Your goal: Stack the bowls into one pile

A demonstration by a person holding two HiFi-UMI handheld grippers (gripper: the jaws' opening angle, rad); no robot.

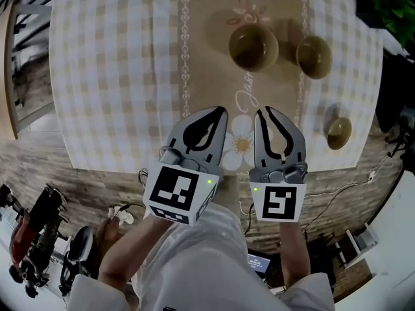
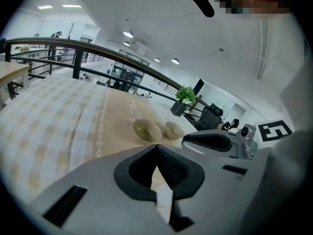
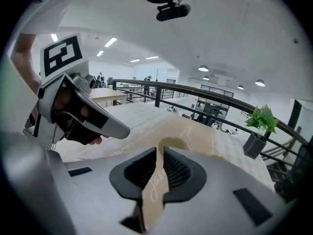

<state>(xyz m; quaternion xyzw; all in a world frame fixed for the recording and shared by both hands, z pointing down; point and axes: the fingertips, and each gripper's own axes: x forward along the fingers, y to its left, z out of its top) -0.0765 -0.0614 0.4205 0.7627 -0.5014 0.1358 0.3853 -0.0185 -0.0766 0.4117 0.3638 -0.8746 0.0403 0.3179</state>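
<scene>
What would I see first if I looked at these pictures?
The left gripper and right gripper hang side by side over the near edge of the table. Beyond them, three olive bowls sit apart on it: a large bowl, a medium bowl beside it, and a small bowl nearer, to the right.

A bench (image 1: 110,63) is covered with a checked cloth and a beige runner (image 1: 207,76), and is set on a wood-plank floor (image 1: 97,186). Cables (image 1: 340,188) are trailed over the floor. A potted plant (image 1: 395,8) is placed by the bench's far right corner. A dark railing (image 2: 98,50) is seen beyond the bench. The white ceiling (image 2: 161,28) is fitted with round and strip lights (image 2: 128,34). A wooden table (image 2: 10,72) is seen at the left, and a dark chair (image 2: 211,115) near the plant.
</scene>
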